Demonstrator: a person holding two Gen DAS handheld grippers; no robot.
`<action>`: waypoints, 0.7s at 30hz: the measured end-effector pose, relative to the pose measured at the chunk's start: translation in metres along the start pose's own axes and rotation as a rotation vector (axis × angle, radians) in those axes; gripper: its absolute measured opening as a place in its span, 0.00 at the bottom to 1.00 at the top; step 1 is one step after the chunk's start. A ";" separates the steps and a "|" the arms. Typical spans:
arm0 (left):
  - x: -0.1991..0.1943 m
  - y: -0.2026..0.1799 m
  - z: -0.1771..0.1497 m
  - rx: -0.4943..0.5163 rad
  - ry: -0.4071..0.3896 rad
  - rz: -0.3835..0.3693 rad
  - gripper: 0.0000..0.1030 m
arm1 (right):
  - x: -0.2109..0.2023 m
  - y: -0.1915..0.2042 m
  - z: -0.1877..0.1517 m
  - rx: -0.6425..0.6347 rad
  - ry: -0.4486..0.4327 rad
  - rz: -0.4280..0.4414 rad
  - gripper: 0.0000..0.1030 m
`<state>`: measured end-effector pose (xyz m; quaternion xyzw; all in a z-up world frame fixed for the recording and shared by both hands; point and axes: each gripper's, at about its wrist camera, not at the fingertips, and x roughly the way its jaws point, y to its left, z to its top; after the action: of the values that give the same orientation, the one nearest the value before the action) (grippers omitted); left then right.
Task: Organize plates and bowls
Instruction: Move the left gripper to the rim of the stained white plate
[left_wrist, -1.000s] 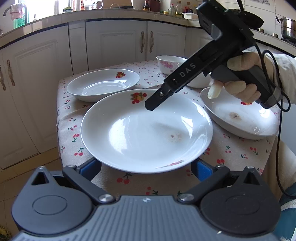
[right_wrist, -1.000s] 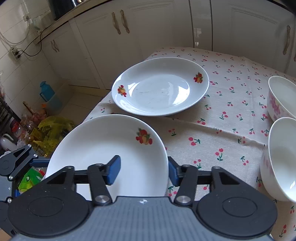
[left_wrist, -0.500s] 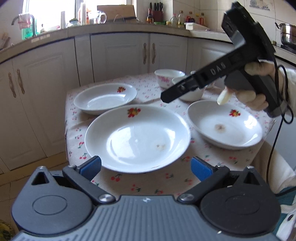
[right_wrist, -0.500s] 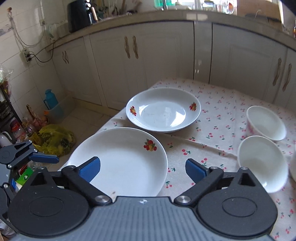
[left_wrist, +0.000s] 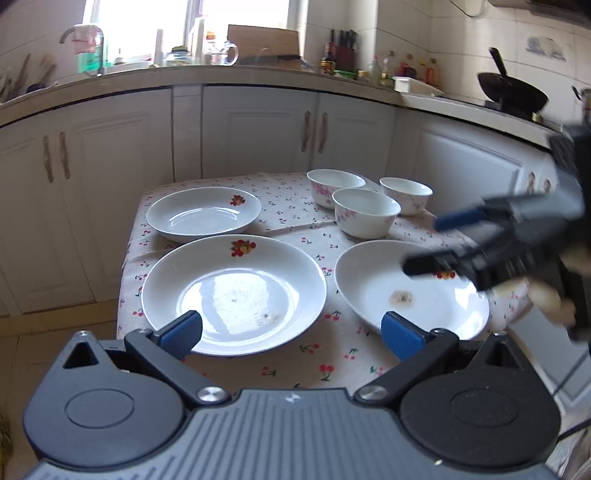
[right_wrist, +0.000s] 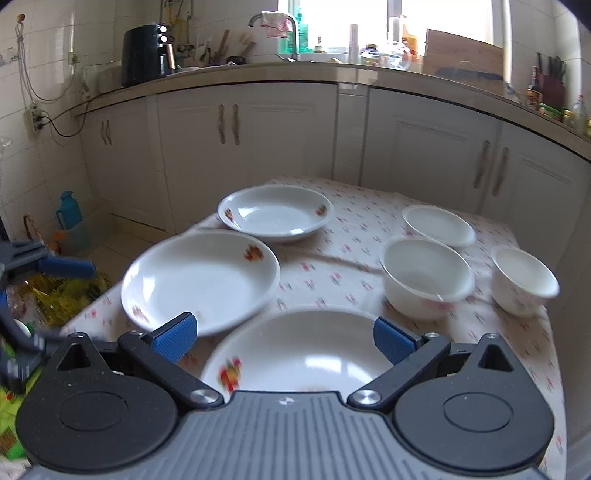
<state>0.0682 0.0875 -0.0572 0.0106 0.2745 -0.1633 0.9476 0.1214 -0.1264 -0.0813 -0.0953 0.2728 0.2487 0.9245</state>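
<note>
Covering the small table, a cherry-print cloth (left_wrist: 295, 354) carries all the crockery. Between and just beyond the released jaws of the left gripper (left_wrist: 291, 330) lies the largest plate (left_wrist: 236, 291); a stained plate (left_wrist: 406, 291) lies past its right fingertip, a smaller plate (left_wrist: 203, 218) well ahead. Three bowls (left_wrist: 365, 216) cluster far ahead to the right. Jaws spread wide, the right gripper (right_wrist: 282, 338) hovers over the stained plate, empty.

left gripper (left_wrist: 291, 334): wide open, holds nothing | three plates on worktop (left_wrist: 295, 354): big plate (left_wrist: 234, 291) in front | three bowls (left_wrist: 365, 218) behind | right gripper (left_wrist: 428, 243): open, above stained plate (left_wrist: 410, 291)
</note>
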 end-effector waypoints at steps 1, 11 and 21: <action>0.000 -0.003 0.000 -0.006 -0.006 0.006 0.99 | -0.005 -0.002 -0.006 -0.001 -0.001 -0.008 1.00; 0.012 -0.035 0.022 0.000 -0.012 0.069 0.99 | -0.035 -0.025 -0.050 0.041 -0.039 -0.033 1.00; 0.044 -0.075 0.034 0.079 0.057 0.038 0.99 | -0.046 -0.050 -0.085 0.095 -0.007 -0.021 1.00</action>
<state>0.0975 -0.0002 -0.0467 0.0580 0.2945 -0.1559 0.9411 0.0742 -0.2146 -0.1248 -0.0532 0.2801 0.2263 0.9314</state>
